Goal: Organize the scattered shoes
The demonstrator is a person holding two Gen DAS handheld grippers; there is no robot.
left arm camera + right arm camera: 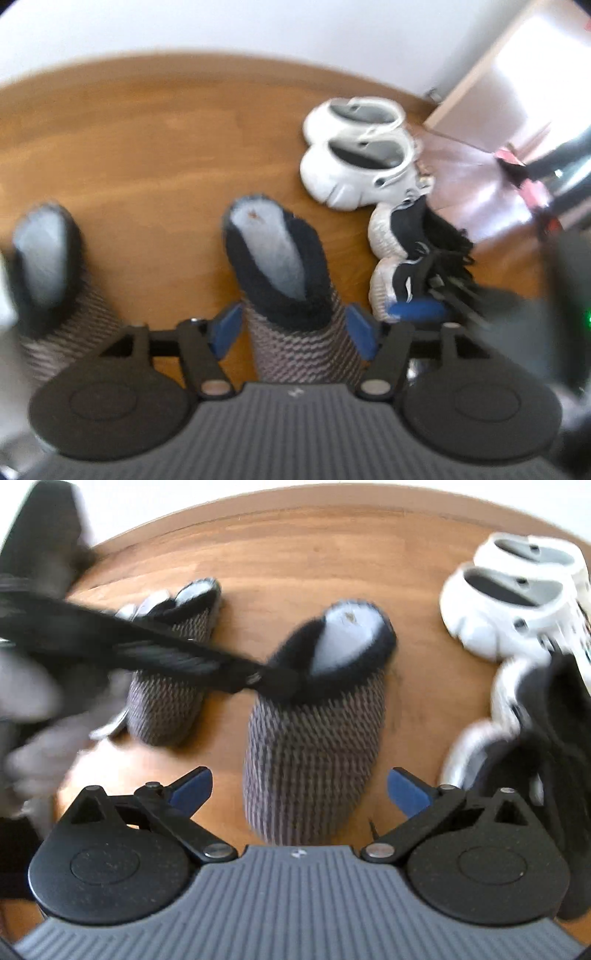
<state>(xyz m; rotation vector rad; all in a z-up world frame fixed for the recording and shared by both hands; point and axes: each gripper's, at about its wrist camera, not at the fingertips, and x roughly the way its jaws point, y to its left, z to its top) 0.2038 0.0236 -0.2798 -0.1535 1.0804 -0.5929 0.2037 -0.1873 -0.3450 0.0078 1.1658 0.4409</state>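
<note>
White clogs (pixel 354 155) and sneakers (pixel 402 258) sit paired at frame right. The left gripper (pixel 295 328) straddles a slipper (pixel 284 273), seemingly gripping it; its mate (pixel 48 266) lies apart, far left. The right gripper (pixel 299 790) is wide open, empty.

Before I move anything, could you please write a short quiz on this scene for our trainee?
1. True or false: the right hand-held gripper is open.
2. Which pair lies right beside the white plastic clogs?
3. The grey knitted slipper with black fleece lining between that hand-held gripper's fingers lies: A) on its sole, B) upside down, C) on its side.
Key: 1 true; 2 the black-and-white laced sneakers; 3 A.
</note>
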